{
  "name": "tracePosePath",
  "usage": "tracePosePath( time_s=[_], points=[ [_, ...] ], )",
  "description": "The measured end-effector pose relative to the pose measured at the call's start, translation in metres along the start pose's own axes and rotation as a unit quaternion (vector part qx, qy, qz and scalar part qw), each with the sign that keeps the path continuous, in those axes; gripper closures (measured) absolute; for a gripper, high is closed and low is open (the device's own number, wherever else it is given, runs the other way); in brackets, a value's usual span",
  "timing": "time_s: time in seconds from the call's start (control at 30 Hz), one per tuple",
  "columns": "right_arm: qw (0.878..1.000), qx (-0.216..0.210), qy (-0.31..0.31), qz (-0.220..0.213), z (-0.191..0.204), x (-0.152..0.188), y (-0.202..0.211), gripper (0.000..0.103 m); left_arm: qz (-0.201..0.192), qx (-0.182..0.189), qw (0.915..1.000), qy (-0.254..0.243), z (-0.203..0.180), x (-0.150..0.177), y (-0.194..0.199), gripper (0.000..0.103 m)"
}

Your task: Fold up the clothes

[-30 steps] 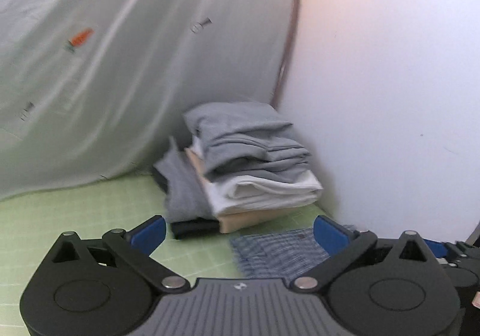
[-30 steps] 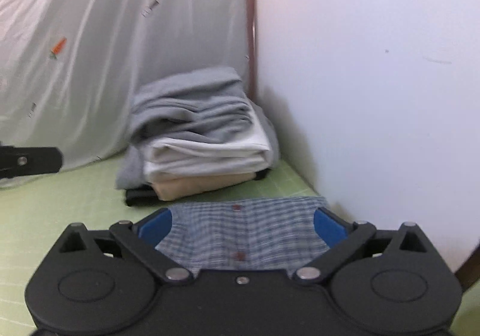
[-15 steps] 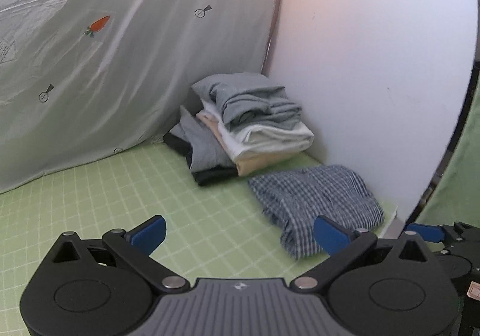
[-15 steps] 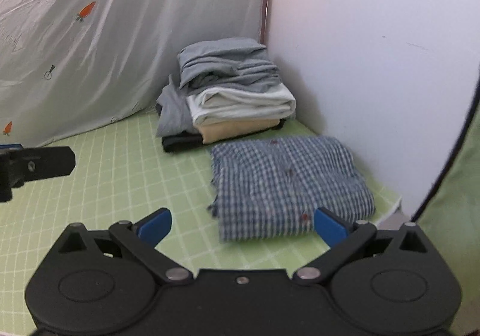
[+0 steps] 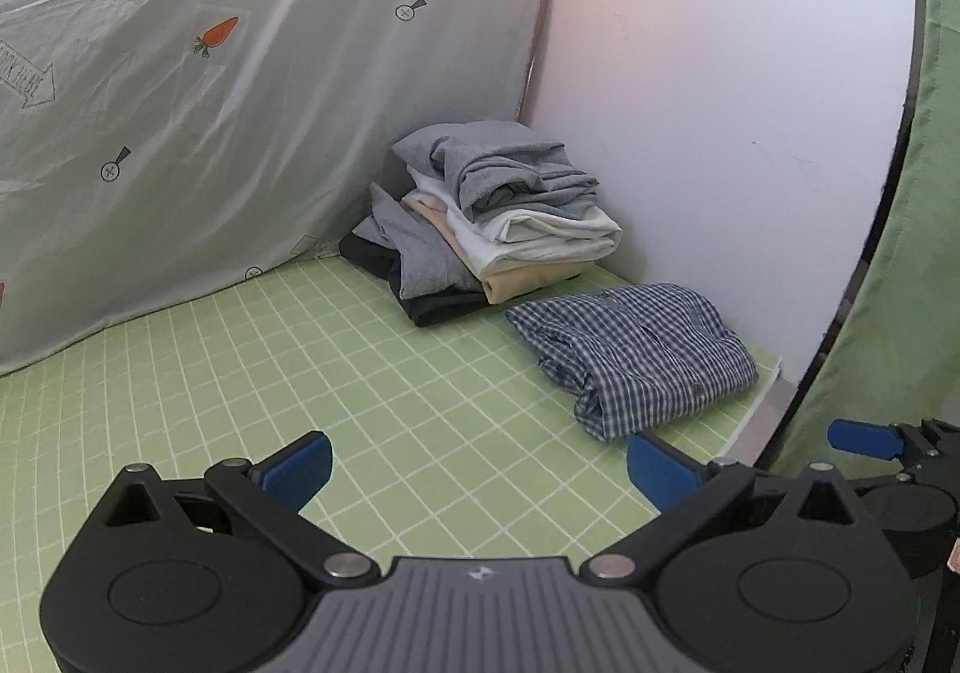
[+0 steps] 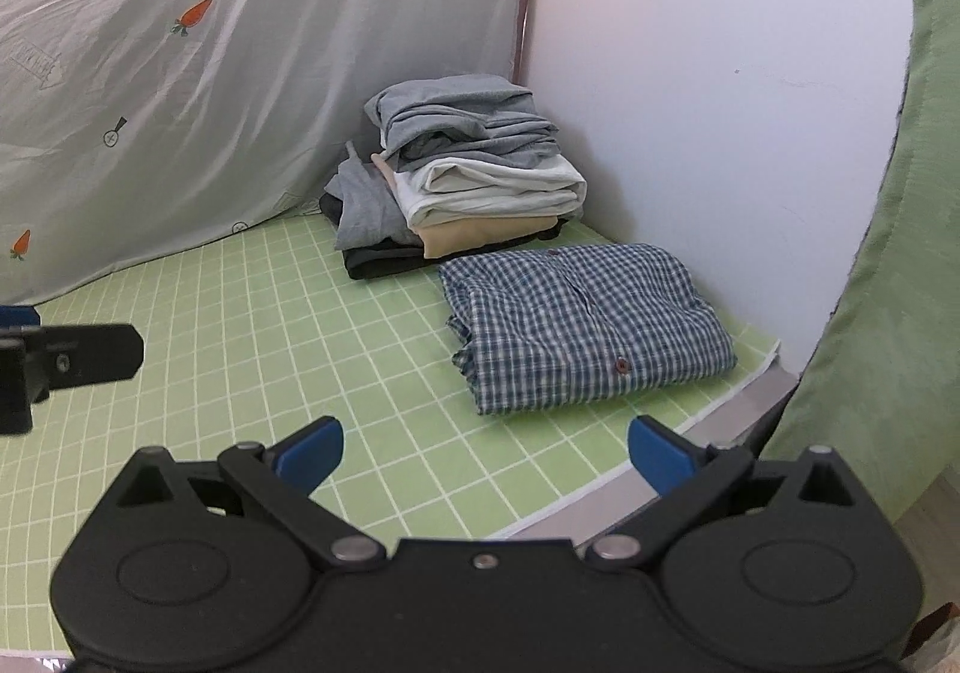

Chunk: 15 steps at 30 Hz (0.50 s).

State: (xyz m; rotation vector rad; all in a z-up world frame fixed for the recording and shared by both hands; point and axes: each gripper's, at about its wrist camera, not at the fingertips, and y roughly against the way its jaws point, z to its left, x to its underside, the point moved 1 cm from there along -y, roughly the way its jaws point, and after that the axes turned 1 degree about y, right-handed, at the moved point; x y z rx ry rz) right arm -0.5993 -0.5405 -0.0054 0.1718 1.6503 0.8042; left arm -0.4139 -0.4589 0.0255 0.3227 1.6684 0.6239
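A folded blue-and-white checked shirt (image 5: 636,355) (image 6: 582,325) lies on the green grid mat (image 5: 336,373) (image 6: 252,313) near its right edge, by the white wall. Behind it in the corner stands a stack of folded clothes (image 5: 492,217) (image 6: 468,181): grey on top, then white, beige and black. My left gripper (image 5: 480,469) is open and empty, held back from the shirt. My right gripper (image 6: 486,451) is open and empty, also short of the shirt. The right gripper's blue tip shows at the right of the left wrist view (image 5: 864,436).
A grey sheet with carrot prints (image 5: 210,90) (image 6: 192,42) hangs along the back. A white wall (image 5: 720,102) closes the right side. The mat's edge with a metal strip (image 6: 660,487) runs at front right. A green fabric (image 6: 888,283) hangs at far right.
Both grippers have pulled back and up from the checked shirt, which now lies free on the mat. The stack has not moved.
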Motion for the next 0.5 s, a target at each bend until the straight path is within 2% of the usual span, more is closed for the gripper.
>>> tracePosePath(
  time_s=[0.5],
  points=[
    [1.000, 0.004, 0.005, -0.010, 0.004, 0.005, 0.014, 0.001, -0.008, 0.002, 1.0000, 0.003, 0.003, 0.007, 0.016, 0.000]
  ],
)
